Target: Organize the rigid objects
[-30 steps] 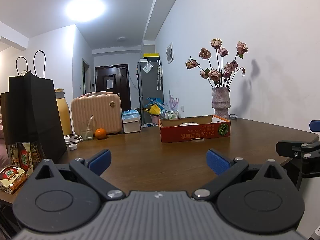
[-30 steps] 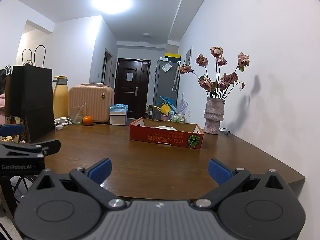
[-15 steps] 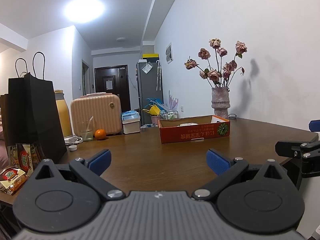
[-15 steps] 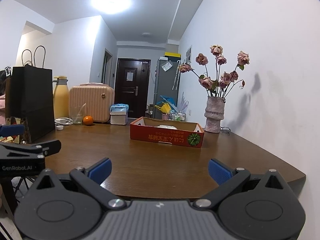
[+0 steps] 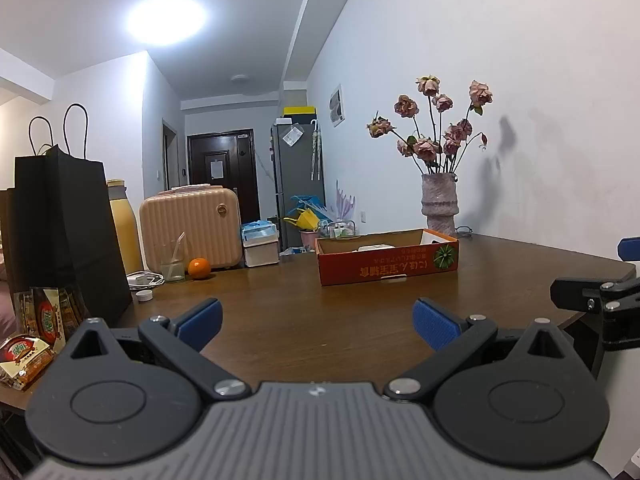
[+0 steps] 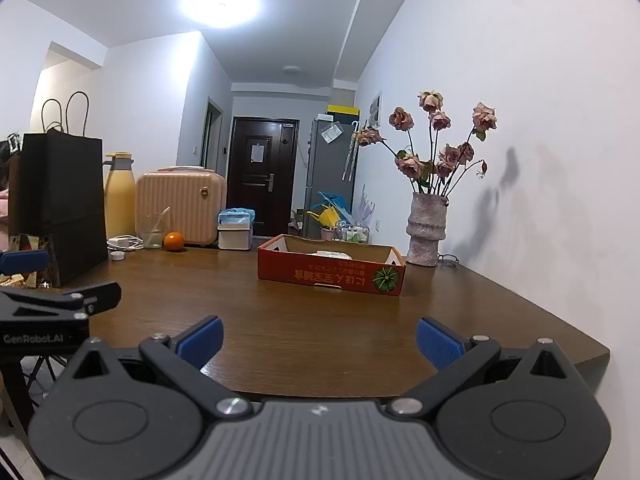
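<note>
A shallow red cardboard box (image 5: 387,268) (image 6: 330,274) with white items inside sits on the brown table (image 5: 304,320) (image 6: 304,320), toward its far right. My left gripper (image 5: 318,322) is open at the near table edge, nothing between its blue pads. My right gripper (image 6: 320,340) is open too, also at the near edge and empty. An orange (image 5: 199,268) (image 6: 174,241), a glass (image 5: 173,266) and a small white cap (image 5: 144,295) lie at the far left. The right gripper's fingers (image 5: 588,296) show at the right edge of the left wrist view.
A black paper bag (image 5: 68,232) (image 6: 64,208) and snack packets (image 5: 24,354) stand at the left. A yellow flask (image 6: 119,196), a pink case (image 5: 191,226), a white charger cable (image 5: 146,278) and a flower vase (image 5: 439,204) (image 6: 427,230) line the far side.
</note>
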`<state>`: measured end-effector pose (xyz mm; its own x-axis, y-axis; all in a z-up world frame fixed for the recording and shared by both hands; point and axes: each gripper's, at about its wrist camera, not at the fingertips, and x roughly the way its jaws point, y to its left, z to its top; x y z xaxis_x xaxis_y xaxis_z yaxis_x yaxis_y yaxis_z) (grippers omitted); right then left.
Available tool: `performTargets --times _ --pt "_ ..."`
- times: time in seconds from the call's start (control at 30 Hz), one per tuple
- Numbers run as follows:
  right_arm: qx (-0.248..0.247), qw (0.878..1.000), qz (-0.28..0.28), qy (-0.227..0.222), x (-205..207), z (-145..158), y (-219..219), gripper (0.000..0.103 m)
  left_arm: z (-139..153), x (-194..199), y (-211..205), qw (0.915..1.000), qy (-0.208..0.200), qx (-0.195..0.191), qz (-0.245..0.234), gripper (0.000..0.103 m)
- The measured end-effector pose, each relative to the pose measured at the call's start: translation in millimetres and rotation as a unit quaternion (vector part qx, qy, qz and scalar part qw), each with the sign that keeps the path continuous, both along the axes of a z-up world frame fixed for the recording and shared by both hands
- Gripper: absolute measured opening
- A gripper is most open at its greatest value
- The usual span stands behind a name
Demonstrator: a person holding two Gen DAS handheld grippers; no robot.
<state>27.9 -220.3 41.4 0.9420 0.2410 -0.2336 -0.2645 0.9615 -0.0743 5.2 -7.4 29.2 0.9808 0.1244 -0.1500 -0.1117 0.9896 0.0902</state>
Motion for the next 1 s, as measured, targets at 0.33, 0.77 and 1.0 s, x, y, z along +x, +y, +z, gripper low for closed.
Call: performTargets --times 0.33,0.77,1.0 --pt "0.003 1.000 -0.002 0.004 1.3 -0.9 -2.3 0.103 -0.9 1.3 0.3 1.0000 0.002 0.000 -0.001 0.103" --pt "0.007 1.000 -0.005 0.008 1.2 -0.2 -4.3 0.103 -1.4 0.9 0.2 1.0000 0.005 -0.001 0.000 0.103" --pt "0.012 1.000 -0.008 0.010 0.9 -0.6 -7.4 0.103 0.7 2.2 -1.1 1.0000 0.006 0.001 -0.001 0.103"
